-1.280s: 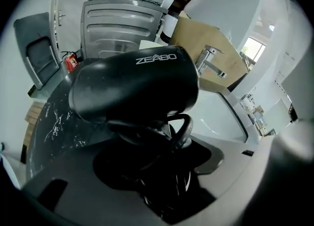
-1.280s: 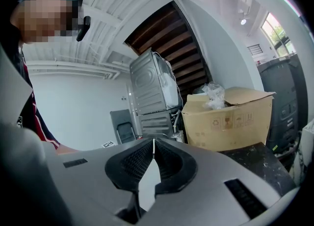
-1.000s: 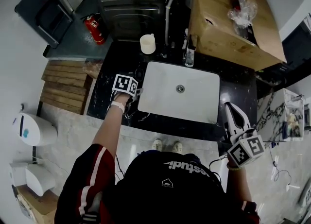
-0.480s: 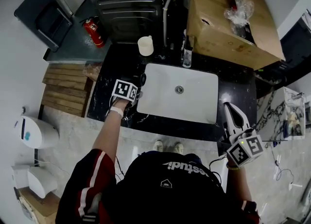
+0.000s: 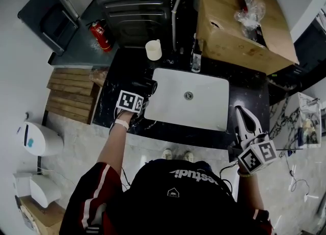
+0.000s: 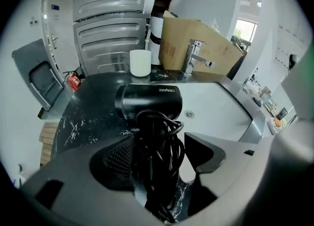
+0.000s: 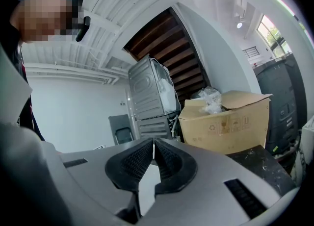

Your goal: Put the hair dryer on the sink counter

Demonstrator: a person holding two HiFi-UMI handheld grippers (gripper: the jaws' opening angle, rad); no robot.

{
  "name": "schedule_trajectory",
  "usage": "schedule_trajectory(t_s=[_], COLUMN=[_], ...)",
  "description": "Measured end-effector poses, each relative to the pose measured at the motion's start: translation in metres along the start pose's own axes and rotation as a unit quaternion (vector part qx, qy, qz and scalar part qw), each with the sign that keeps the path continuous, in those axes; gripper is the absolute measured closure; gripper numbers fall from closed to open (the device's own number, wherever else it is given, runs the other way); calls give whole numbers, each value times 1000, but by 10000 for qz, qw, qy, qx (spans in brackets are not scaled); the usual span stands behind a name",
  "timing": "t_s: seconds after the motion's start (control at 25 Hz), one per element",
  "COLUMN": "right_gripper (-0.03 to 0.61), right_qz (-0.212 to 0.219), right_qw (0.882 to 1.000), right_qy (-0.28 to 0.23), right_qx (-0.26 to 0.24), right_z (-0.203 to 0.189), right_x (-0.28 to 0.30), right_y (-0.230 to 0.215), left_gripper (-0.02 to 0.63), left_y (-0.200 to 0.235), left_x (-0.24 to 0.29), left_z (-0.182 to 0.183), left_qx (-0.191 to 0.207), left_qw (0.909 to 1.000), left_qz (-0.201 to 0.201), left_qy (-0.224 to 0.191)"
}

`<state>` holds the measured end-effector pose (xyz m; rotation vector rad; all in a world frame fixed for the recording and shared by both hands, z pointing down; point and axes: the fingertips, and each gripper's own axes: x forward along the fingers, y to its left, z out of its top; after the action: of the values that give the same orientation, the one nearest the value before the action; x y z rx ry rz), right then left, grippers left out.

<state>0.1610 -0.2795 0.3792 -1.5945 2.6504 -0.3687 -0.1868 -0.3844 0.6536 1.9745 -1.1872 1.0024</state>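
The black hair dryer (image 5: 144, 85) lies on the black marble counter (image 5: 109, 104) at the left rim of the white sink (image 5: 214, 111). In the left gripper view its barrel (image 6: 156, 103) points across, and the cord-wrapped handle runs back between my jaws. My left gripper (image 5: 137, 95) is open: the jaws stand wide on either side of the handle, and a gap shows at the right pad (image 6: 203, 151). My right gripper (image 5: 246, 118) hangs over the counter's front right corner, shut with nothing in it (image 7: 153, 146).
A white cup (image 5: 154, 49) and a chrome faucet (image 5: 196, 55) stand behind the sink. A large cardboard box (image 5: 239, 25) fills the back right. A grey appliance (image 5: 137, 4) and a red fire extinguisher (image 5: 99, 34) are at the back left.
My left gripper has drawn back toward the person, so the hair dryer now shows on the counter beyond it. The right gripper has barely moved.
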Motion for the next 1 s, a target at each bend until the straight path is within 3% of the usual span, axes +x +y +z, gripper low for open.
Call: schedule_trajectory(t_s=[0.48, 0.6, 0.72, 0.8, 0.88, 1.0], right_gripper=[537, 537, 537, 537, 537, 537], right_qz=[124, 134, 109, 92, 76, 33], right_qw=[9999, 9999, 9999, 9998, 9998, 9995], right_qy=[-56, -78, -115, -142, -172, -273], right_qx=[15, -11, -40, -58, -83, -158], right_z=[0, 1, 4, 7, 12, 20], right_x=[1, 1, -1, -3, -4, -8], right_y=[5, 5, 3, 2, 2, 1], left_gripper=[285, 287, 302, 310, 318, 324], left_y=[1, -3, -22, -42, -65, -105], left_x=[-39, -59, -88, -114, -142, -186], left_z=[14, 29, 58, 80, 102, 133], left_qx=[139, 278, 368, 226, 209, 658], left_qw=[9986, 9958, 9889, 9792, 9628, 9218], left_qz=[203, 307, 68, -339, -738, -1271], left_qy=[-458, -812, -1438, -1987, -2593, -3604])
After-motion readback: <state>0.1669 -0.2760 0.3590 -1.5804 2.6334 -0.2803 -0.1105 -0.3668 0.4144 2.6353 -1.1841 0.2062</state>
